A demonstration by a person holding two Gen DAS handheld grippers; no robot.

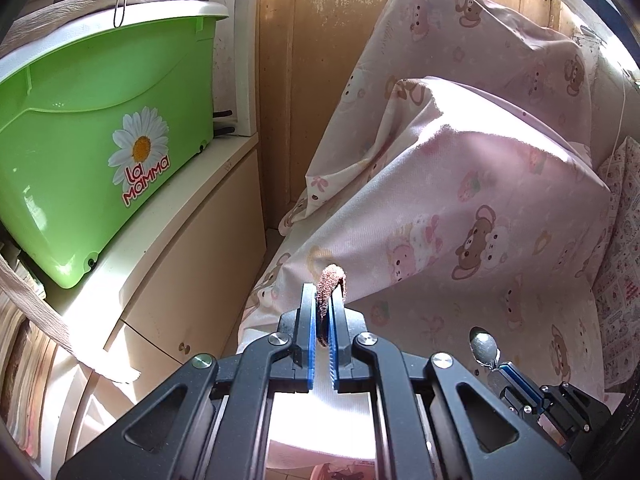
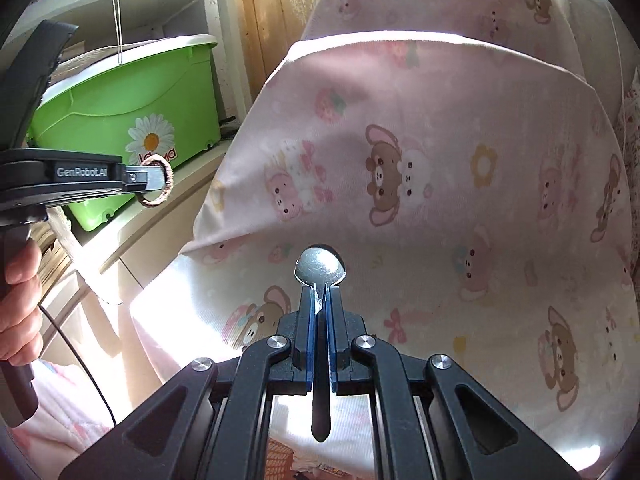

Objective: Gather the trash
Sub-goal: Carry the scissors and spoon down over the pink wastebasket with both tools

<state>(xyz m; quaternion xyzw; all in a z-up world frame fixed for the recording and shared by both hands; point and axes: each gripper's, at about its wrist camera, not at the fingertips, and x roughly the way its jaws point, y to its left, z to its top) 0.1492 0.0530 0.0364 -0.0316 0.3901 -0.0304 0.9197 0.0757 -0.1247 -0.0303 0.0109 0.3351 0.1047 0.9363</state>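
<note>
So both pickups look done: left gripper (image 1: 323,300) clamps a hair tie (image 1: 330,280), right gripper (image 2: 320,294) pinches a spoon (image 2: 320,269); no bin in sight yet

The green plastic tub (image 1: 96,128) carries a daisy sticker reading "la MaMMa" in red, and the left gripper (image 2: 158,178) body reads "GenRobot.AI" in white.

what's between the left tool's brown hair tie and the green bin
Nothing visible. The left tool grips the hair tie, and only open air lies leftward to the green bin on the cabinet.
</note>
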